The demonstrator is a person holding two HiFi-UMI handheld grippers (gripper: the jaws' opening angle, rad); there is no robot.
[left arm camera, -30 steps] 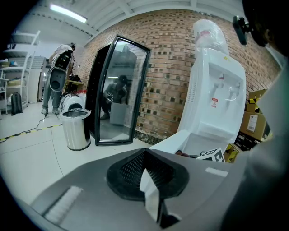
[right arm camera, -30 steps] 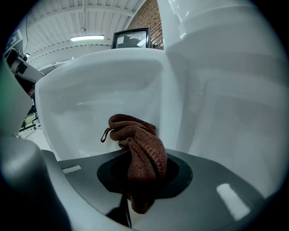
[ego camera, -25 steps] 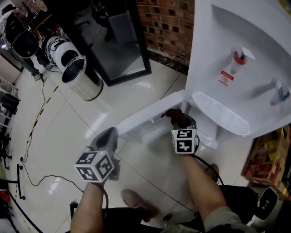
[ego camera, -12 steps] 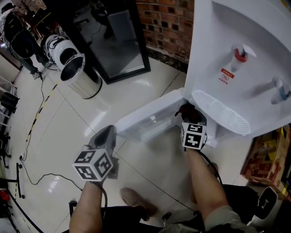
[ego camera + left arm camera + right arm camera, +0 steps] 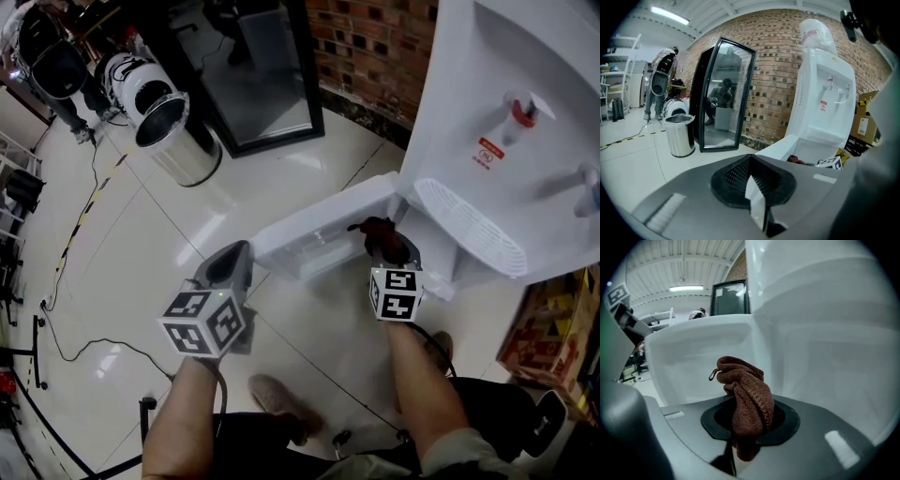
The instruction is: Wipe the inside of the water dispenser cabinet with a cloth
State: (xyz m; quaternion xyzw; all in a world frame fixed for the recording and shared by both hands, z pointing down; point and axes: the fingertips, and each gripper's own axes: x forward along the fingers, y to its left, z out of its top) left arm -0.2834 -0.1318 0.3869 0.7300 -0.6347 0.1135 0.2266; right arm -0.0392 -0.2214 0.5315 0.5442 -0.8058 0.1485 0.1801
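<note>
**Head view.** The dispenser (image 5: pixel 506 84) stands on a tiled floor (image 5: pixel 141 244), with its low door (image 5: pixel 319 225) swung open toward the person. The right tool (image 5: pixel 382 242) reaches to the hinge side of that door, below the drip tray (image 5: pixel 469 230), and carries a dark red-brown cloth (image 5: pixel 380 232) at its tip. The left tool (image 5: pixel 234 255) hangs apart from the door's free end and touches nothing. A steel bin (image 5: pixel 173 141) stands well apart on the floor.

**Left gripper view.** The left tool's jaws are clenched together and hold nothing. It points toward the dispenser and plays no part in the wipe.

**Right gripper view.** The right tool's jaws are clenched on the bunched cloth, which stands up between them as a loose knot. The door's inner face is at left. A white wall (image 5: pixel 825 357), apparently of the cabinet, is at right. The cloth appears just short of both surfaces, though contact cannot be told.

**Step in hand.** This is judged to be carrying the cloth into the cabinet to wipe. To do it well:
- Press the cloth's broad side flat to the wall, not the tool's plastic.
- Stroke from the back toward the opening.
- Keep the grip firm so the knot does not pull free.
- Use the idle left tool to steady the door.
</note>
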